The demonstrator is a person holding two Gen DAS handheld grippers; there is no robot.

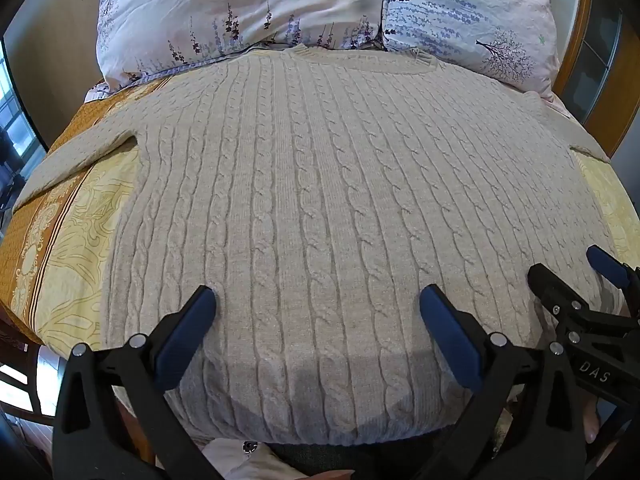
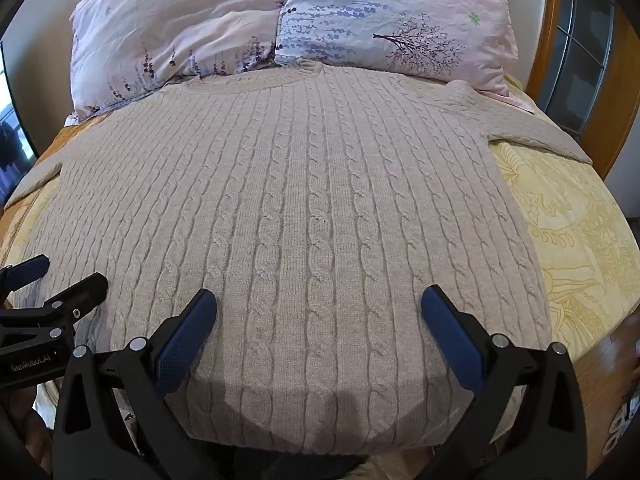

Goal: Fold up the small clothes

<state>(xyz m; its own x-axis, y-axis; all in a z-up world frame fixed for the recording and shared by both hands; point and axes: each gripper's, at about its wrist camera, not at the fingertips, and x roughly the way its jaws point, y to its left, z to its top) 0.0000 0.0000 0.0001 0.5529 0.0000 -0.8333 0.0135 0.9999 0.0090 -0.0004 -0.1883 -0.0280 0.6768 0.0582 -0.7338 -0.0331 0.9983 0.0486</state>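
A beige cable-knit sweater (image 1: 320, 184) lies flat on the bed, collar toward the pillows, hem nearest me; it also fills the right wrist view (image 2: 304, 208). Its left sleeve (image 1: 80, 148) stretches out to the left and its right sleeve (image 2: 536, 128) to the right. My left gripper (image 1: 318, 308) is open and empty, hovering over the hem. My right gripper (image 2: 319, 308) is open and empty too, over the hem a little further right; it shows at the right edge of the left wrist view (image 1: 568, 272). The left gripper shows at the left edge of the right wrist view (image 2: 60, 276).
The sweater rests on a yellow and orange patterned bedspread (image 1: 68, 240) (image 2: 580, 240). Two floral pillows (image 1: 248, 12) (image 2: 392, 20) lean at the head of the bed. A wooden headboard frame (image 2: 552, 24) and a window (image 1: 12, 120) flank the bed.
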